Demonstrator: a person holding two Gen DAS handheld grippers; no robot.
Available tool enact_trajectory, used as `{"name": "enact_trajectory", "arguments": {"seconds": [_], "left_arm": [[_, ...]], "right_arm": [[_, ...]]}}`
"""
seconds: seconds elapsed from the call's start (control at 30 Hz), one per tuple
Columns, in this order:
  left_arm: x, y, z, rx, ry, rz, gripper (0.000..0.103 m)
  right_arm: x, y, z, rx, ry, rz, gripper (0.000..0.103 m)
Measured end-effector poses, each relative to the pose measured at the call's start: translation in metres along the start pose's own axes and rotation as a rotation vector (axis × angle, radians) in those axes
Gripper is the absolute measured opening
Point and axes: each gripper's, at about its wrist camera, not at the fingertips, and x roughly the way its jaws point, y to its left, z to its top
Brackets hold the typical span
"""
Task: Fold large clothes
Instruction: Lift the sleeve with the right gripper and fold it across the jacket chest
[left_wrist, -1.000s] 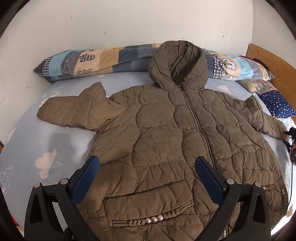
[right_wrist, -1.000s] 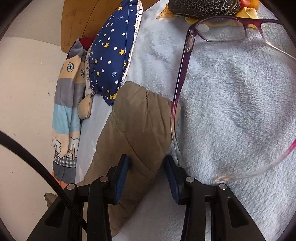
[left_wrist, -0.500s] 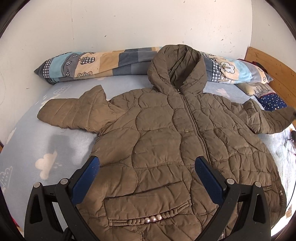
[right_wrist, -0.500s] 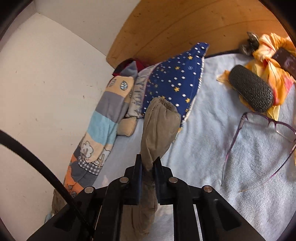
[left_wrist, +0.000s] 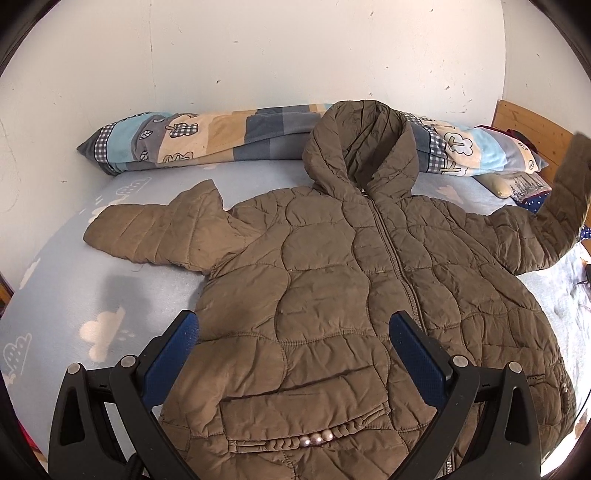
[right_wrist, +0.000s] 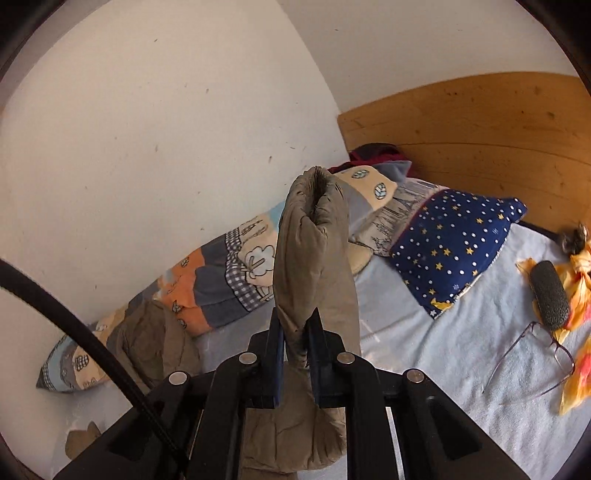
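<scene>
Right tongs (right_wrist: 296, 334) clamp the jacket sleeve (right_wrist: 314, 251); left tongs (left_wrist: 293, 332) gape empty.

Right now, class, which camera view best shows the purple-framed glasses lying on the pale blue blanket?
The right wrist view: the purple-framed glasses lie in plain sight on the pale blue blanket, beside a dark textured case. The left wrist view does not show them.

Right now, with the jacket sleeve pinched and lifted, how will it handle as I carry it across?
Probably floppy: the sleeve sags below the right gripper. Likely light for its bulk, being puffy quilting. The smooth shell could slip.
</scene>
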Motion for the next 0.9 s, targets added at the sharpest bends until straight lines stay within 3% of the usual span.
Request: {"name": "enact_trajectory", "arguments": {"seconds": [0.43,0.7,0.9], "left_arm": [[-0.004,0.007,0.0,-0.009,-0.009,0.007,0.103],[-0.007,0.018,-0.001,-0.03,-0.011,-0.001,0.103],[-0.009,0.024,-0.002,-0.043,-0.003,-0.005,0.103]], "right_arm": [[-0.008,0.139,-0.023,-0.247,0.045,0.153,0.012],[0.013,0.233,-0.092,-0.432,0.142,0.255,0.012],[0.04,0.286,-0.166,-0.562,0.254,0.295,0.011]]}}
